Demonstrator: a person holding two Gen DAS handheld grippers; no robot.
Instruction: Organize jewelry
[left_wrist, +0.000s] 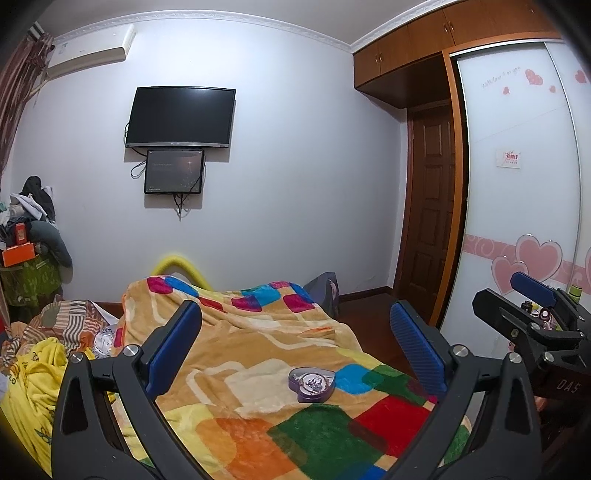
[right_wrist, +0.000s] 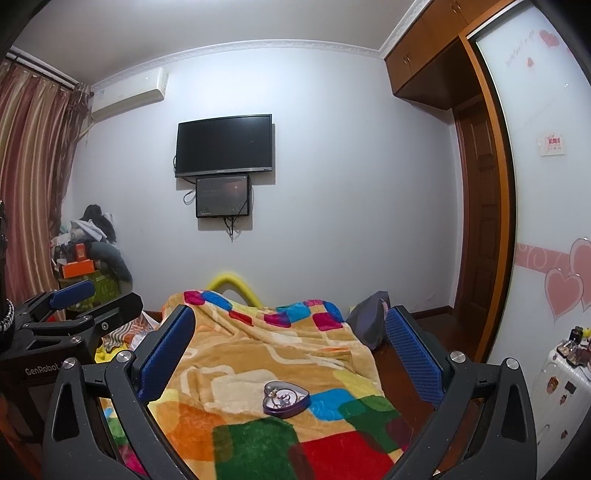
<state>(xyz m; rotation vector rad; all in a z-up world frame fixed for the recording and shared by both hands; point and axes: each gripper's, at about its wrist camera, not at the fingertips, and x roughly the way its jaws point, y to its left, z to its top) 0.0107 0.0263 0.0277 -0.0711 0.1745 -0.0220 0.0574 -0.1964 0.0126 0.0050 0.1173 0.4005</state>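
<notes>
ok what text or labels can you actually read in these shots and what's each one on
"DA5": on the right gripper body, seen in the left wrist view.
"GenRobot": on the left gripper body, seen in the right wrist view.
Script line beside the hearts on the wardrobe door: too blurred to read.
Red and white card on that door: too small.
Brand mark under the TV screen: too small.

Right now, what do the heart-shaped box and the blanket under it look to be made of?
Heart-shaped box: probably thin metal tin, glossy purple walls, shiny silvery inside; plastic is possible. Blanket: soft plush fleece, matte and fuzzy, with rumpled folds and colourful blocks.
</notes>
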